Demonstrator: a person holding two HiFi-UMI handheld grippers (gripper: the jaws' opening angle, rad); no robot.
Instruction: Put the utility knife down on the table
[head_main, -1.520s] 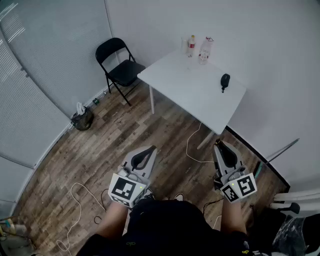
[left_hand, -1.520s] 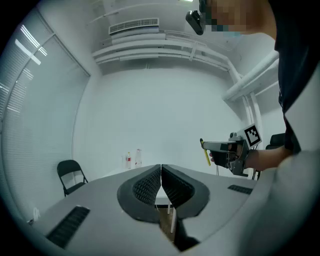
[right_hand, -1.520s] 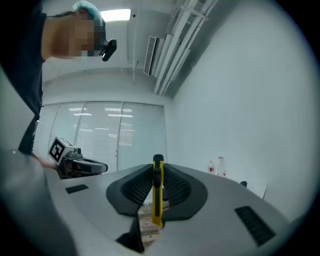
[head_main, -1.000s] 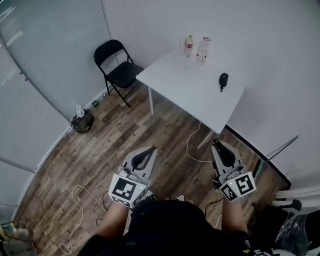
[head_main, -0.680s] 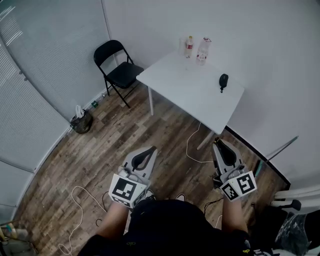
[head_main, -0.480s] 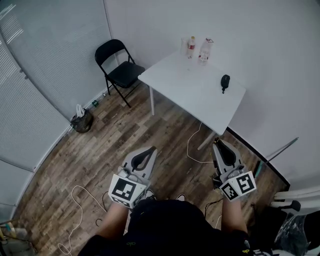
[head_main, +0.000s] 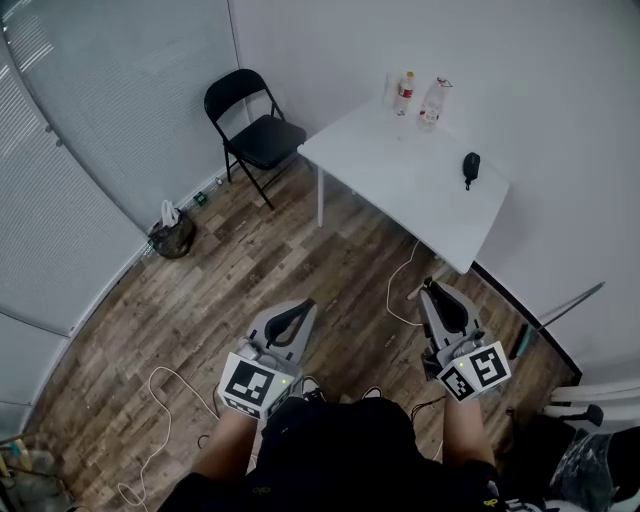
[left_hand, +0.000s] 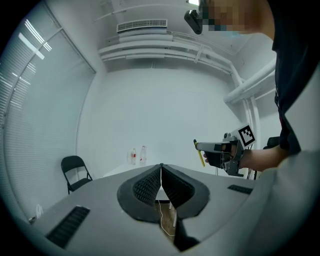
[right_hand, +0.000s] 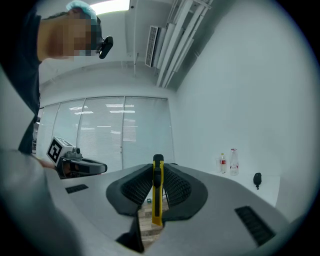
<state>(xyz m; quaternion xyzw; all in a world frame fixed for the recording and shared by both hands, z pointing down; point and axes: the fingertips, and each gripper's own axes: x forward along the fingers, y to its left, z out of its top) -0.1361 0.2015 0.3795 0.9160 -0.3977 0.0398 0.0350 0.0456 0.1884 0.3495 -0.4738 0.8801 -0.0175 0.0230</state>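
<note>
While the knife (right_hand: 157, 192) is sitting upright, clamped between the fingers of the right gripper (head_main: 434, 290), none of the put-down is happening yet; the person is standing well back from the worktop (head_main: 400, 175), with bare floor (head_main: 300, 250) lying between the two; by my reading the whole job is waiting to be done: closing in on the worktop, lowering the knife onto it, letting go. The left gripper (head_main: 300, 306) is hanging level beside the right one, its fingers pressed together on nothing, with only floor and a cable (left_hand: 162, 222) showing past them in its own view.

As for what is hard to read: the head view is giving almost nothing of the knife, the fingers covering it; whether the blade is run out I cannot tell, the yellow body being all that is showing; its lower end is dropping out of sight behind the fingers; a small dark thing (head_main: 470, 168) lying on the worktop is too tiny to name; two bottles (head_main: 418, 95) are standing at the far corner, labels unreadable.
</note>
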